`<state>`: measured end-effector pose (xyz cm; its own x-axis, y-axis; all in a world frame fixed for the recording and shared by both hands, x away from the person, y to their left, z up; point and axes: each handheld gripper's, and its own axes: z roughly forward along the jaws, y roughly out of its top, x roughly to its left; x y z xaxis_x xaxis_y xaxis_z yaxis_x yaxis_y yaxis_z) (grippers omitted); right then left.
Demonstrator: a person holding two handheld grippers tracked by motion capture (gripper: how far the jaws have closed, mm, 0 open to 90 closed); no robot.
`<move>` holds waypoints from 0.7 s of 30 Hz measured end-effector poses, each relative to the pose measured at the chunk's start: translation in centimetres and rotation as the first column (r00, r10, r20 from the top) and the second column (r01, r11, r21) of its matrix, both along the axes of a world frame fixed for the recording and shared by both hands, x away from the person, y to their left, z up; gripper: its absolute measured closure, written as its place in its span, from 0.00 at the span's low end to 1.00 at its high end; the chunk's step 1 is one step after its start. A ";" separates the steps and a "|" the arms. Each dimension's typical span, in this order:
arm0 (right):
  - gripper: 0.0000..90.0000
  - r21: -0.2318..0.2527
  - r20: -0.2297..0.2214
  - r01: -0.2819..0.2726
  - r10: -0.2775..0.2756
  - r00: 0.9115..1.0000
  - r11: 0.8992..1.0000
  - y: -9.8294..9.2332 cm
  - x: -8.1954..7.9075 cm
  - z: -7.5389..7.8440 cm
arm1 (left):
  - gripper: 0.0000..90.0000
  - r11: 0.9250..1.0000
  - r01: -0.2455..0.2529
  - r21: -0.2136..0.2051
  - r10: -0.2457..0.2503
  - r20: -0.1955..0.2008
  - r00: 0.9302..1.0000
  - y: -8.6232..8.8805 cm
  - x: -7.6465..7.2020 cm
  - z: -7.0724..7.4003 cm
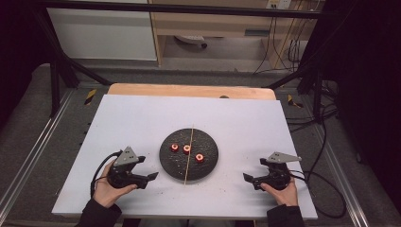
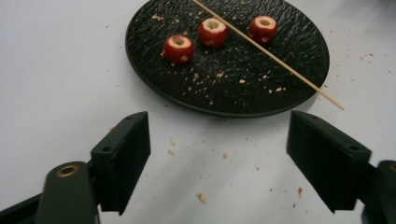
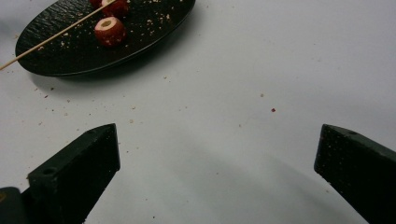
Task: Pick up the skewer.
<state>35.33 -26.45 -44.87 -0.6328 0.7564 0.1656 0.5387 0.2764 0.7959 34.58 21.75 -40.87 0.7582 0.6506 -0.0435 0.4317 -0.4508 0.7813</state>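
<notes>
Lying across black plate (image 2: 224,84), wooden skewer (image 2: 275,58) rests ahead of both jaw pairs, three cored red fruits (image 2: 212,31) alongside. Crumbs (image 2: 201,197) litter white counter (image 1: 142,123) between jaws and plate. High view adds hands, cables. Left gripper (image 2: 217,156), right gripper (image 3: 217,175): jaws wide apart, gripping nothing.

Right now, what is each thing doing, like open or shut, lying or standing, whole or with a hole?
Left gripper: open, holding nothing.
Right gripper: open, holding nothing.
Red fruits: three, cored, hole up, loose on plate.
Skewer: lying across plate, bare.
Plate: flat, crumb-strewn.
</notes>
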 end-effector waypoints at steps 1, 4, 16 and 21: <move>0.01 0.000 0.000 -0.003 0.003 1.000 1.000 0.0 0.0 0.0 | 0.28 1.000 0.003 -0.001 -0.003 -0.005 1.000 -0.3 0.1 0.1; 0.01 -0.002 0.000 -0.003 0.003 1.000 1.000 0.0 0.0 0.0 | 0.33 1.000 0.010 0.011 -0.010 -0.015 1.000 -1.6 0.4 0.3; 0.02 -0.002 -0.003 0.000 0.000 1.000 1.000 0.0 0.0 0.0 | 0.61 0.999 0.040 0.013 -0.040 -0.040 0.998 -5.0 1.1 0.4; 0.02 0.000 -0.005 0.000 0.000 1.000 1.000 0.0 0.0 0.0 | 0.75 0.999 0.044 0.013 -0.044 -0.056 0.997 -6.5 1.4 0.5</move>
<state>35.28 -26.43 -44.86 -0.6323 0.7561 0.1688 0.5423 0.2763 0.7935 35.99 15.21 -40.40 0.7826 0.6176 -0.0777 0.4542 -0.4812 0.7497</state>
